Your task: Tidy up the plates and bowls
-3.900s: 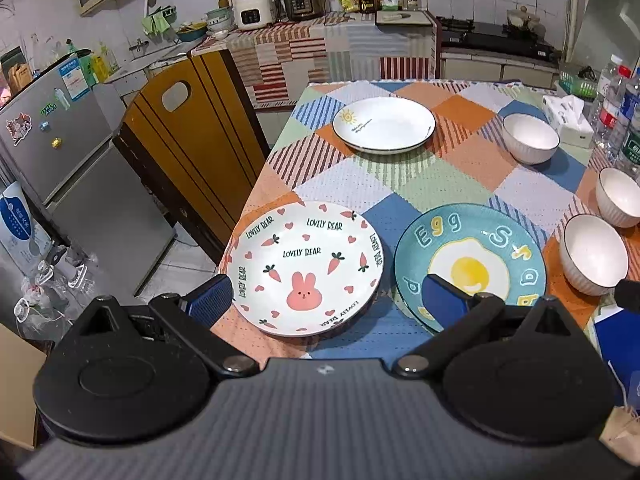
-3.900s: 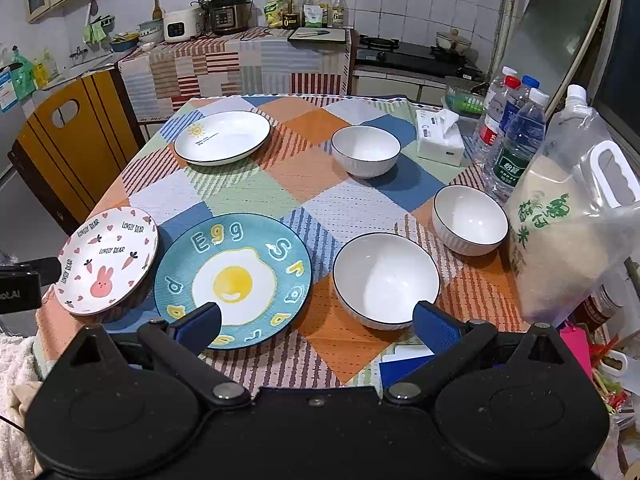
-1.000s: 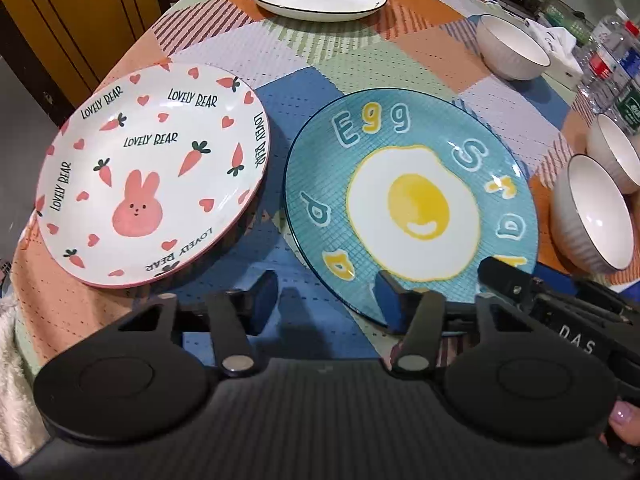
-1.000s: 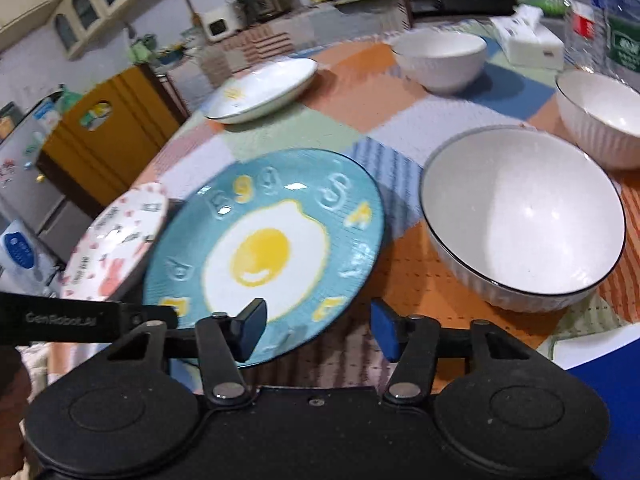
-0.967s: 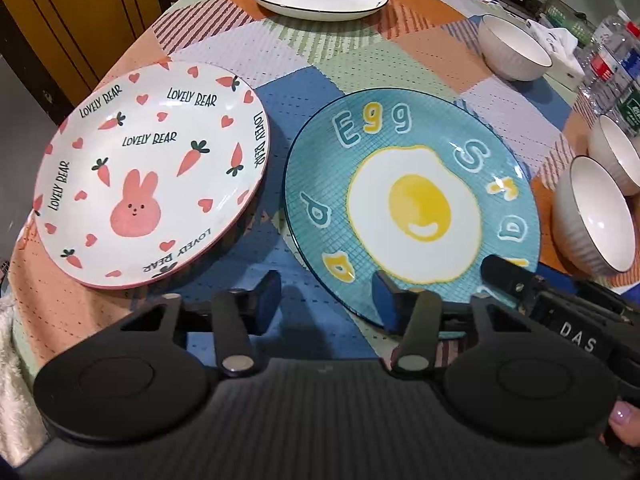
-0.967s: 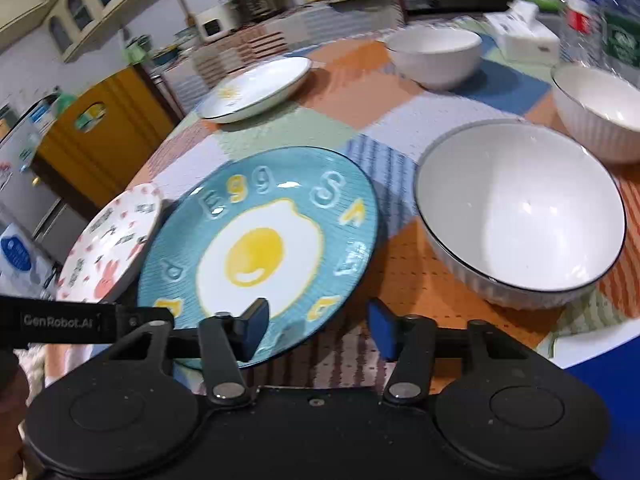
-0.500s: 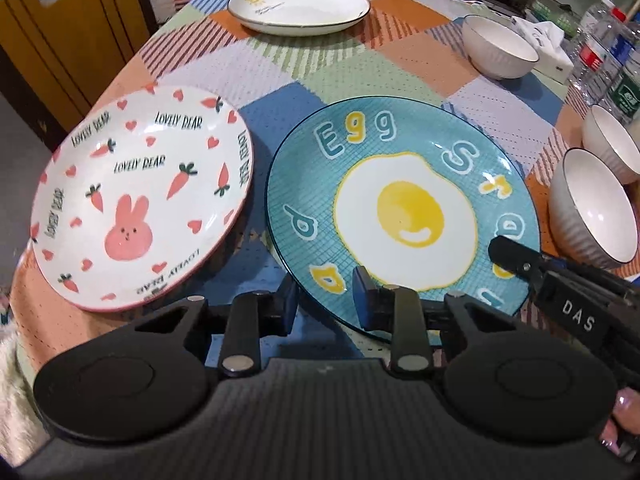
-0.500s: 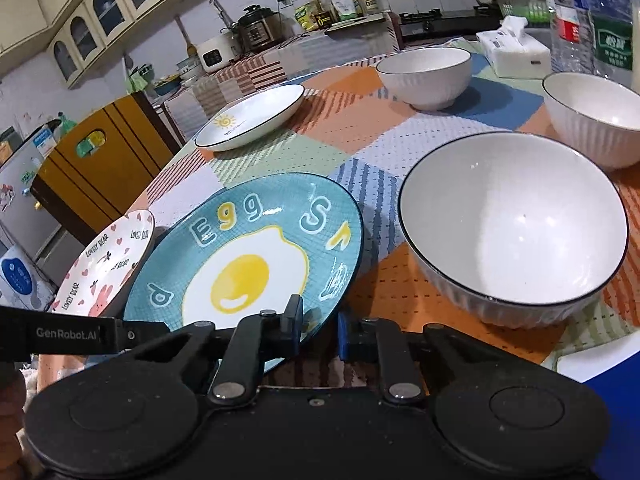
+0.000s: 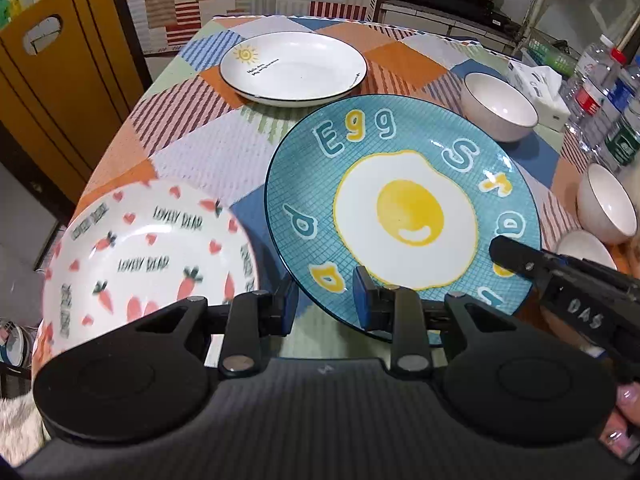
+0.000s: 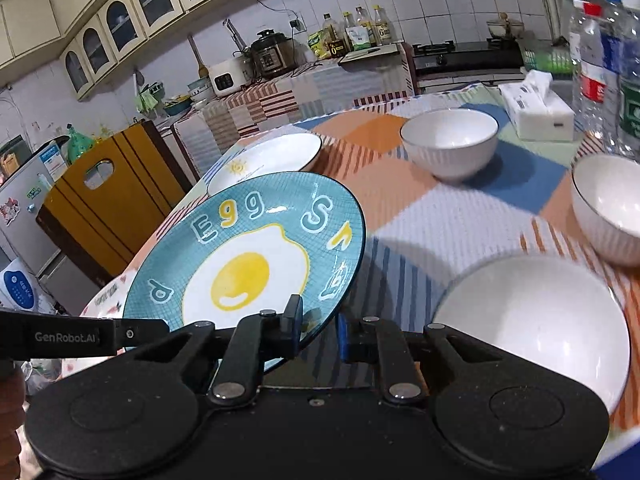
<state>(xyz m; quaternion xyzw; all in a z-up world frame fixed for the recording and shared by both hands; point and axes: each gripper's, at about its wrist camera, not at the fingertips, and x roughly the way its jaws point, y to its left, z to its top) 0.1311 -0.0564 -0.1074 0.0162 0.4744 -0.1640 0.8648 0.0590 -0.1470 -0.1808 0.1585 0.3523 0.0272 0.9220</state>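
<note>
Both grippers are shut on the near rim of the blue egg plate [image 9: 404, 212] and hold it tilted above the table. My left gripper [image 9: 326, 306] pinches its near-left edge. My right gripper [image 10: 318, 330] pinches the near-right edge of the plate [image 10: 248, 264]; its body also shows in the left wrist view [image 9: 568, 292]. The rabbit plate [image 9: 148, 256] lies below and to the left, blurred. A white sun plate [image 9: 294, 66] lies at the far side. Three white bowls stand to the right: far [image 10: 450, 142], right [image 10: 608, 208], near [image 10: 532, 320].
A tissue box [image 10: 538, 110] and several water bottles [image 10: 596, 72] stand at the table's right edge. A yellow wooden chair [image 9: 52, 80] stands left of the table [image 9: 192, 148]. A kitchen counter with appliances [image 10: 272, 60] runs along the back wall.
Both grippers have shut on the blue egg plate's near rim and lifted it off the table, tilted. The rabbit plate now lies lower in the left view.
</note>
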